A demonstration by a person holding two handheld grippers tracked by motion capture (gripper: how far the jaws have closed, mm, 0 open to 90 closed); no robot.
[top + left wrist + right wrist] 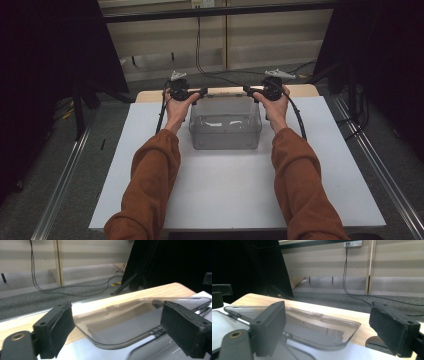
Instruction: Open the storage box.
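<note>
Clear plastic bin [225, 122] at frame centre, on white board [240, 190] covering wooden table [300, 90]. Left gripper [202, 92] at bin's upper-left corner, right gripper [248, 90] at upper-right corner, both pointing inward over far rim. Jaw gap too small to judge. Person's hands grip both tools; rust-orange sleeves [150, 190] rise from bottom edge. Black cables [299, 117] trail beside forearms. Grey carpet [55, 165] around table, dark curtains at both upper corners.
</note>
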